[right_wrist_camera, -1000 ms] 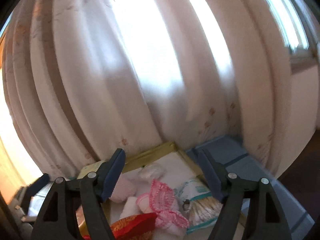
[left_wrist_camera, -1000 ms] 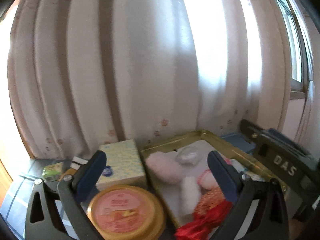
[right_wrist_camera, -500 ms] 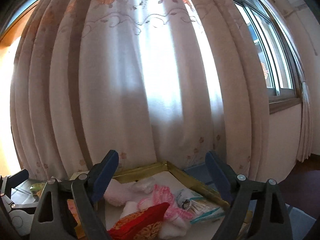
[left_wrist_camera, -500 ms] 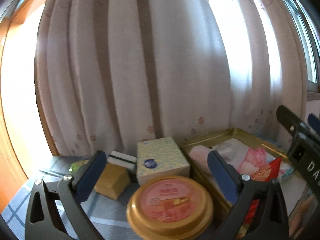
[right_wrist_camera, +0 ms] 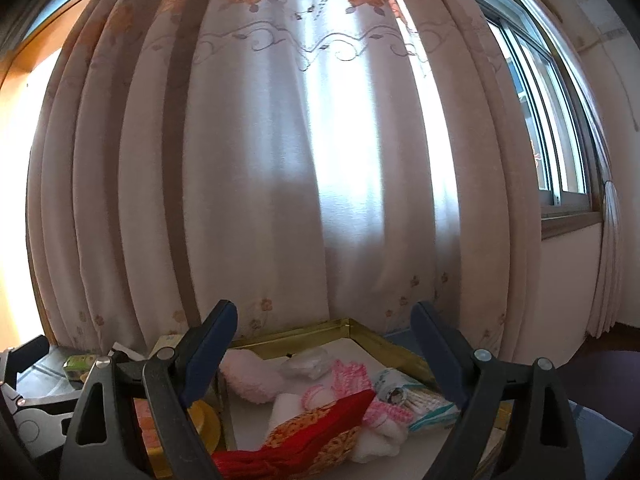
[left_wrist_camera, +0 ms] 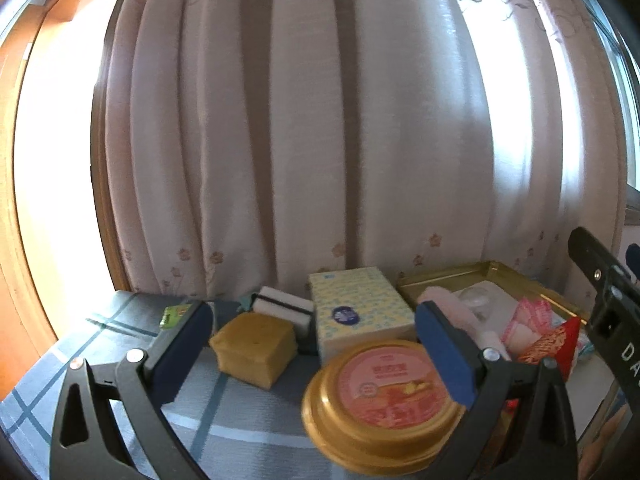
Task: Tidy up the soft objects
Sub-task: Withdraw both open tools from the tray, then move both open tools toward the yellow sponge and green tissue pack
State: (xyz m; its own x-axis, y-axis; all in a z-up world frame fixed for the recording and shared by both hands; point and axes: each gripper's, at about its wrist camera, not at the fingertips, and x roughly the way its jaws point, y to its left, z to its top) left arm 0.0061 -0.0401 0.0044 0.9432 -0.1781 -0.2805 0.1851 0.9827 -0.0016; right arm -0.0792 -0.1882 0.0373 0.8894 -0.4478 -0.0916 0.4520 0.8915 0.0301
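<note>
Left gripper (left_wrist_camera: 316,344): spread wide, empty, above the round gold tin (left_wrist_camera: 384,404).
Right gripper (right_wrist_camera: 324,348): spread, empty, over the gold tray (right_wrist_camera: 348,326).
Soft objects: red pouch (right_wrist_camera: 320,428), pink puff (right_wrist_camera: 250,376) in the tray below.
Yellow sponge (left_wrist_camera: 254,348): ahead-left of the left gripper.
Risk: reaching low may knock the tin.

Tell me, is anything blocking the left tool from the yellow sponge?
Nothing visible does. The yellow sponge sits on the blue cloth just ahead of the open left tool, with bare cloth between them. The round gold tin is off to the sponge's right.
</note>
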